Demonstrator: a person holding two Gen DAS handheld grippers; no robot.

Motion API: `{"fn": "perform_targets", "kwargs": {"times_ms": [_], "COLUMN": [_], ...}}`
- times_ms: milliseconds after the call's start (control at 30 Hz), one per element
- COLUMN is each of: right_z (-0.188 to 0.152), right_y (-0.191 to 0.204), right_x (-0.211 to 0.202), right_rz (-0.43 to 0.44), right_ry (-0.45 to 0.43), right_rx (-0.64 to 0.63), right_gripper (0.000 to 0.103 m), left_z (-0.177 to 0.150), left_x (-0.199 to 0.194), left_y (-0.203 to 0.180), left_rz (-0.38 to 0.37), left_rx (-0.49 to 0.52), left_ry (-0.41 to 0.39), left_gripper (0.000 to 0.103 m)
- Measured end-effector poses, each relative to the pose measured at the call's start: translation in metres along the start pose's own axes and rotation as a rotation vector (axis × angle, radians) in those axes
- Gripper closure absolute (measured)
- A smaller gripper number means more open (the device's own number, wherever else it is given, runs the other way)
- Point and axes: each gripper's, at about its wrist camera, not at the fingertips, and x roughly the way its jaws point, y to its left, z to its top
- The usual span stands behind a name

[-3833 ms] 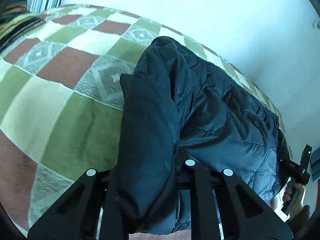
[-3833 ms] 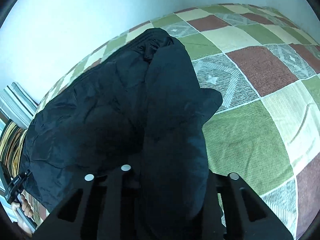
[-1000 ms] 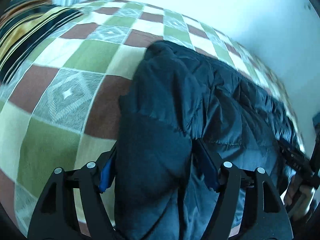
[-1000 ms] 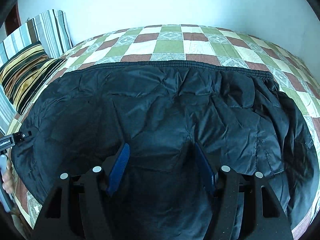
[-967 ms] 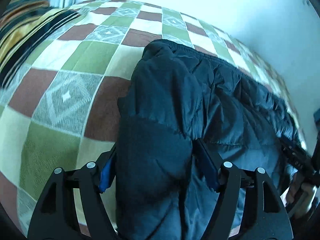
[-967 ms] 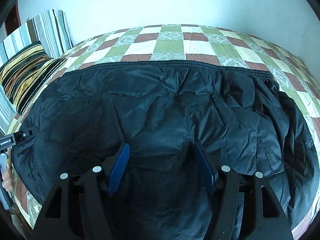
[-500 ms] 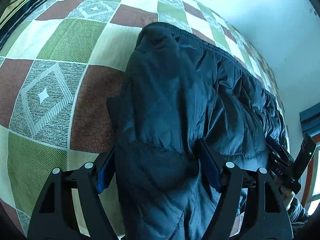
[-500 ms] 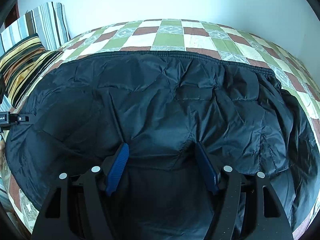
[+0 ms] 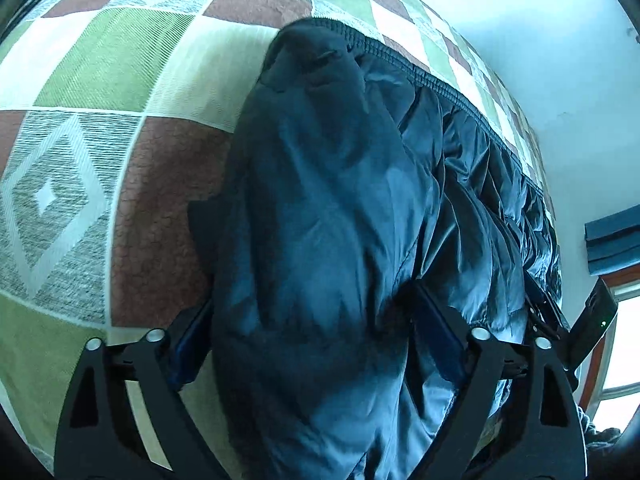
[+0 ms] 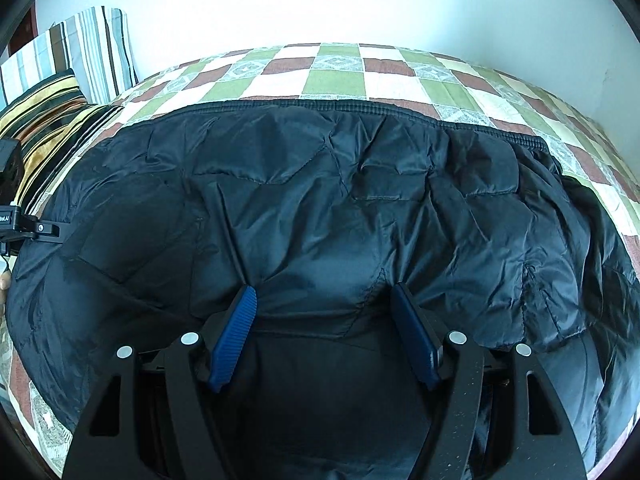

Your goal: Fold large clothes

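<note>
- Since the frames from nearly four seconds ago, both sleeves, then held up, lie folded over the body of the dark puffer jacket (image 10: 320,208), and the left hand-held gripper (image 9: 312,320) has tipped lower over the jacket's end.
- Left hand-held gripper: jaws have just been opening and stand wide apart; a thick fold of jacket fills the gap between them, and whether the pads press on it cannot be told.
- Right hand-held gripper (image 10: 324,304): jaws set apart, their blue pads (image 10: 234,332) bedded in the padding on either side of a bunched ridge of fabric, apparently pinching it.
- Jacket: spread across the checked bedspread (image 10: 336,76), its ribbed hem toward the wall; striped pillows (image 10: 60,80) lie beyond its left end.
- Step in hand, as judged: release the left fold cleanly. Let the fabric settle flat, lift clear without dragging it, and steady the jacket's middle with the right.
</note>
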Motion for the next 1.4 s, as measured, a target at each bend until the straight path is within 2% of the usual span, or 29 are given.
{"fn": "perform_targets", "kwargs": {"times_ms": [100, 233, 333, 400, 433, 500, 600, 667, 800, 1000, 1233, 1400], "right_z": [0.000, -0.001, -0.002, -0.002, -0.002, -0.002, -0.001, 0.000, 0.002, 0.005, 0.006, 0.009], "right_y": [0.001, 0.001, 0.002, 0.003, 0.004, 0.004, 0.004, 0.006, 0.008, 0.008, 0.007, -0.008], "right_x": [0.001, 0.000, 0.001, 0.001, 0.001, 0.001, 0.002, 0.004, 0.006, 0.010, 0.006, -0.014], "right_rz": [-0.005, -0.006, -0.008, -0.011, -0.014, -0.017, -0.017, -0.021, -0.025, -0.021, -0.021, -0.009], "right_ry": [-0.007, -0.011, -0.013, -0.017, -0.018, -0.018, -0.014, -0.008, -0.002, 0.012, -0.007, -0.039], "right_rx": [-0.003, -0.001, -0.002, -0.002, -0.004, -0.006, -0.006, -0.011, -0.013, -0.016, -0.035, -0.023], "right_gripper": [0.033, 0.033, 0.033, 0.033, 0.033, 0.033, 0.033, 0.033, 0.033, 0.033, 0.034, 0.034], "left_z": [0.006, 0.010, 0.010, 0.008, 0.006, 0.005, 0.001, -0.002, -0.005, -0.010, -0.018, -0.022], "left_x": [0.006, 0.012, 0.014, 0.013, 0.013, 0.012, 0.003, -0.009, -0.037, -0.066, -0.060, -0.051], "left_y": [-0.002, -0.007, -0.011, -0.010, -0.009, -0.012, -0.022, -0.032, -0.059, -0.134, -0.204, -0.235], "left_rz": [-0.010, -0.009, -0.028, -0.095, -0.137, -0.141, -0.135, -0.128, -0.162, -0.107, -0.046, -0.003], "left_rx": [0.013, 0.036, 0.055, 0.025, 0.000, -0.001, 0.002, -0.001, 0.000, 0.056, 0.061, 0.049], "left_ry": [0.019, 0.017, 0.019, 0.023, 0.022, 0.012, -0.026, -0.051, -0.092, -0.120, -0.136, -0.154], "left_gripper": [0.003, 0.003, 0.020, 0.051, 0.057, 0.069, 0.081, 0.083, 0.085, 0.085, 0.086, 0.086]}}
